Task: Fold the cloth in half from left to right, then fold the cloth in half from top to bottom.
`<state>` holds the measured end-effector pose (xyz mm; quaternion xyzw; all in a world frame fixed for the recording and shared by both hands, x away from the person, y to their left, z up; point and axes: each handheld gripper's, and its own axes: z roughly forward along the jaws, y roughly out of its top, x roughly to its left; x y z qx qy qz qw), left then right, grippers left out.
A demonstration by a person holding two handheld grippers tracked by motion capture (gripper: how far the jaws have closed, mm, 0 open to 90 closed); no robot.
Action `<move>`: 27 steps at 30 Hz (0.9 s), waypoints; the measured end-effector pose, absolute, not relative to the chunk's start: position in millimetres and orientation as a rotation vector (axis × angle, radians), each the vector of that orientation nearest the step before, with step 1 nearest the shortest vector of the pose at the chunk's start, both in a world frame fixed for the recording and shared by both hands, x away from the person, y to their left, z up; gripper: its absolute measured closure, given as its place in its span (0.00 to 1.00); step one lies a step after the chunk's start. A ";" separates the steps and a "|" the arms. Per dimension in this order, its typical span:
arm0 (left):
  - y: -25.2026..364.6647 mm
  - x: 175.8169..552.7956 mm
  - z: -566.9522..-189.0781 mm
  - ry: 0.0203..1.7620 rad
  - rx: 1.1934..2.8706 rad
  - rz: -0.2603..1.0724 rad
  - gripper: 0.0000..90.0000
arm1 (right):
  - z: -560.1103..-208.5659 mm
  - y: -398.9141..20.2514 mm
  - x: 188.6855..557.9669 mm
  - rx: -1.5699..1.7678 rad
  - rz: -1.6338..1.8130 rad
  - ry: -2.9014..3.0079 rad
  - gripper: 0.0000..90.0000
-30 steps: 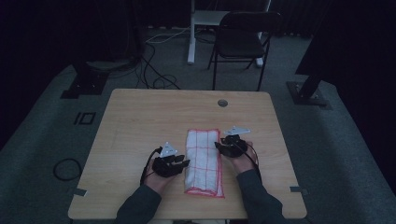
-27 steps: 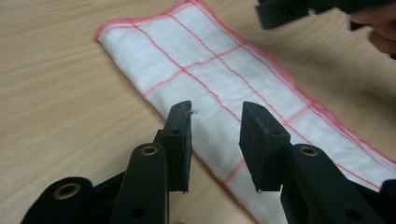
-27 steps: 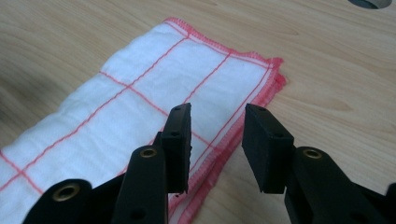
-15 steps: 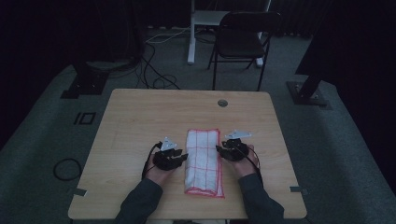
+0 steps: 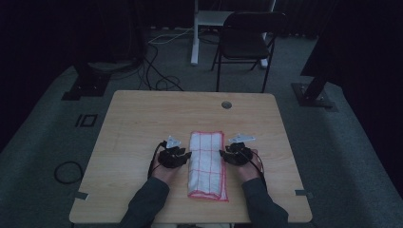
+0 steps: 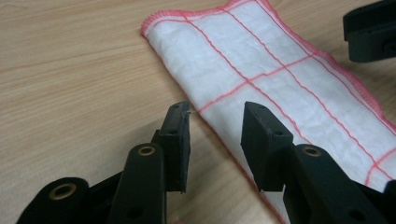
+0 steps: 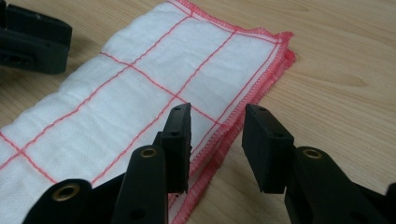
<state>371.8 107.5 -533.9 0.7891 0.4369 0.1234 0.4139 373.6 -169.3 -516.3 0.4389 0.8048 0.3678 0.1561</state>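
Note:
A white towel [image 5: 206,164] with red grid lines and red hems lies folded into a long strip on the wooden table [image 5: 142,118], near the front edge. My left gripper [image 5: 187,155] lies at its left long side, pointing right. In the left gripper view the left gripper [image 6: 215,112] stands open, its jaws straddling the folded edge of the towel [image 6: 261,60] without pressing it. My right gripper [image 5: 222,153] faces it from the right side. Seen from its own camera, the right gripper [image 7: 217,114] is open over the hemmed edge of the towel [image 7: 154,74].
A round cable hole [image 5: 226,104] sits in the table near the far edge. Beyond the table stand a black folding chair [image 5: 247,42] and a white desk leg [image 5: 195,33]. Cables lie on the grey floor at left [image 5: 66,171].
My left gripper has slid a little farther from the person along the towel's left side. The right gripper has hardly moved. The towel lies as before.

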 end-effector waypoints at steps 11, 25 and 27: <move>99.9 391.8 -531.7 1.138 1.969 0.308 0.68 | -519.1 -168.0 389.9 1.298 1.032 2.280 0.69; 90.2 411.3 -539.5 1.224 1.957 0.283 0.67 | -525.0 -159.6 417.9 1.373 1.015 2.240 0.71; 90.1 412.4 -540.3 1.229 1.955 0.280 0.67 | -526.0 -158.6 421.2 1.378 1.018 2.231 0.72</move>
